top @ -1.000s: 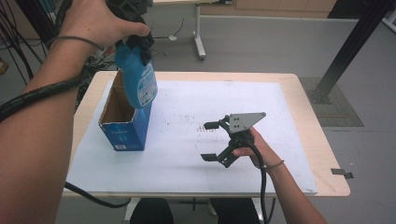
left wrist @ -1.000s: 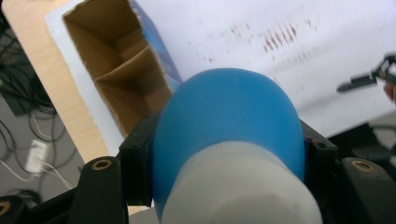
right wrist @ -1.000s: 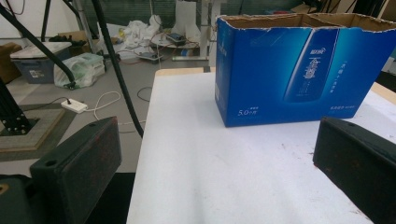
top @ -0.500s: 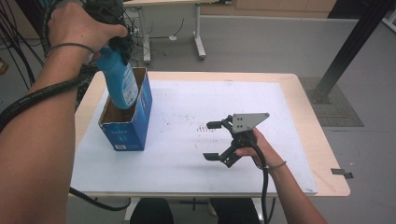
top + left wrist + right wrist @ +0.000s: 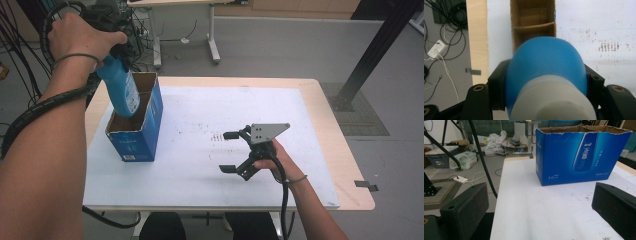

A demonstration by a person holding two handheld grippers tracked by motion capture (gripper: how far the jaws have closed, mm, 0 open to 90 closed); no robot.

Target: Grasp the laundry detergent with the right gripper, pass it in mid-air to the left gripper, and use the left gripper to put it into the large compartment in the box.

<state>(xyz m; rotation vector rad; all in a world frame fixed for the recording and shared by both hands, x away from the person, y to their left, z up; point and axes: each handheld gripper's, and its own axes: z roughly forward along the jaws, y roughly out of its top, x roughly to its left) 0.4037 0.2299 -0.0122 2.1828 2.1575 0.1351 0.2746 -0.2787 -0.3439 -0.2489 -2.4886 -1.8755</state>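
Nearest to us on the table (image 5: pixel 310 90), towards its right side, we see the right gripper (image 5: pixel 235 152) resting low over the white mat (image 5: pixel 200 170), held by the right hand (image 5: pixel 274 156). Its two black jaws stand wide apart and hold nothing; in the right gripper view we see only bare white mat between them. They point to the left, towards the box.

Farther to the left stands the blue cardboard box (image 5: pixel 134 136), upright on the left part of the mat, with its top open. In the right gripper view the box (image 5: pixel 581 155) shows its long blue side with a printed picture of a bottle and torn upper edges. In the left gripper view we look down into the box (image 5: pixel 534 17) and see its brown inside with a cardboard divider across it.

Above the box, the left hand (image 5: pixel 80 36) holds the left gripper (image 5: pixel 120 52), which points down. Its jaws are closed on a blue bottle (image 5: pixel 121 92) near the white cap (image 5: pixel 554 100), one jaw on each side. The bottle hangs tilted, and its lower part is already inside the far end of the open box.

Beyond the table we see a grey floor (image 5: pixel 280 45) with cables (image 5: pixel 20 60) at the left.
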